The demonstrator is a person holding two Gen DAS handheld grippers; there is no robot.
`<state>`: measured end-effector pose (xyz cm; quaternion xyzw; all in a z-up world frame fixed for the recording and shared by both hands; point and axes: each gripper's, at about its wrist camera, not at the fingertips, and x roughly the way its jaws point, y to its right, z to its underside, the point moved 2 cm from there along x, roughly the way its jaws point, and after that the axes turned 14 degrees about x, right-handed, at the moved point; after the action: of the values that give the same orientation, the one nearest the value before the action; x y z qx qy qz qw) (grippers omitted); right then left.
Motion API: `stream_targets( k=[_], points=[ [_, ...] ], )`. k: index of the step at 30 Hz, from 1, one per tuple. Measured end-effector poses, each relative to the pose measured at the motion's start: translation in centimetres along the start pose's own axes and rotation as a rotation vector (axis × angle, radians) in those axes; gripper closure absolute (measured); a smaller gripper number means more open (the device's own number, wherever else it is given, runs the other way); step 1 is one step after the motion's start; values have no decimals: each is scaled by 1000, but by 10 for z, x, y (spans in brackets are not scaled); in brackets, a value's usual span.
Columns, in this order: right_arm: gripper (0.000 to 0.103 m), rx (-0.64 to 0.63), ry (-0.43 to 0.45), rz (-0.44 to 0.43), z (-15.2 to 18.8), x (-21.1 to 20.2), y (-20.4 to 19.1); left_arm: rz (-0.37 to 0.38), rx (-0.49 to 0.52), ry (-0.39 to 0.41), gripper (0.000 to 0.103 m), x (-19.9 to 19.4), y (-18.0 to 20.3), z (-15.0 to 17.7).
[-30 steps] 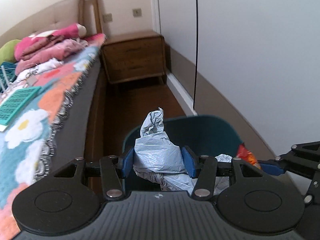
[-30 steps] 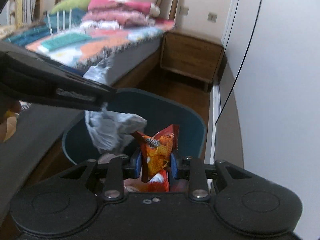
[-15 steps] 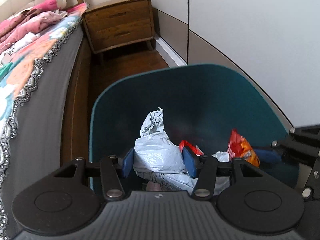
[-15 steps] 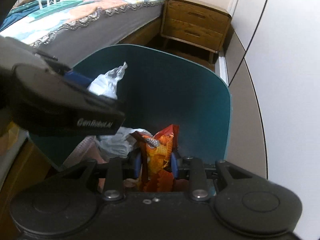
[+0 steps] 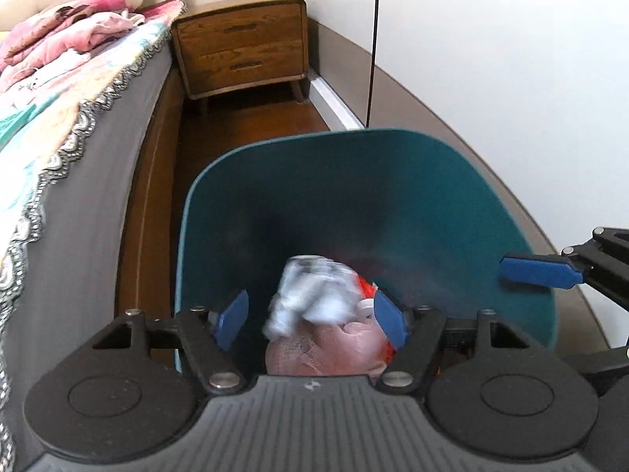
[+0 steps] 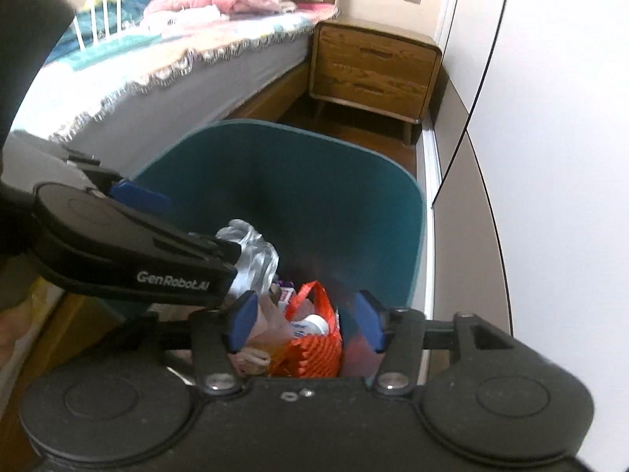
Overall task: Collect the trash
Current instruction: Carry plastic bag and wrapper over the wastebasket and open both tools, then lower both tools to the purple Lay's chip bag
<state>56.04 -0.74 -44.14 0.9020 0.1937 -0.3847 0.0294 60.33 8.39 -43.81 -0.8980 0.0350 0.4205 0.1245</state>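
My teal bin (image 5: 393,181) holds grey bag (image 5: 310,295) and orange wrapper (image 6: 314,338) at 6 o'clock, my left gripper (image 5: 310,318) and right gripper (image 6: 304,320) now spread wide, both having let go.

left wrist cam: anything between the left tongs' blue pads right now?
Nothing gripped. In the left wrist view the left tongs stand open over the teal bin; the motion-blurred gray plastic bag shows in the gap, clear of both pads, above trash already inside.
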Motion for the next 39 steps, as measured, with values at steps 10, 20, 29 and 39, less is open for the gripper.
stream_targets(
  k=[10, 20, 29, 39],
  points=[
    [20, 53, 103, -88, 7, -65, 20, 6, -68, 91, 24, -72, 10, 12],
    [2, 49, 121, -147, 58, -98, 35, -2, -131, 140, 22, -119, 17, 69],
    [1, 81, -15, -79, 135, -69, 52, -8, -127, 84, 22, -94, 30, 156],
    [2, 203, -227, 11, 203, 10, 59, 78, -118, -133, 22, 11, 64, 222]
  ],
)
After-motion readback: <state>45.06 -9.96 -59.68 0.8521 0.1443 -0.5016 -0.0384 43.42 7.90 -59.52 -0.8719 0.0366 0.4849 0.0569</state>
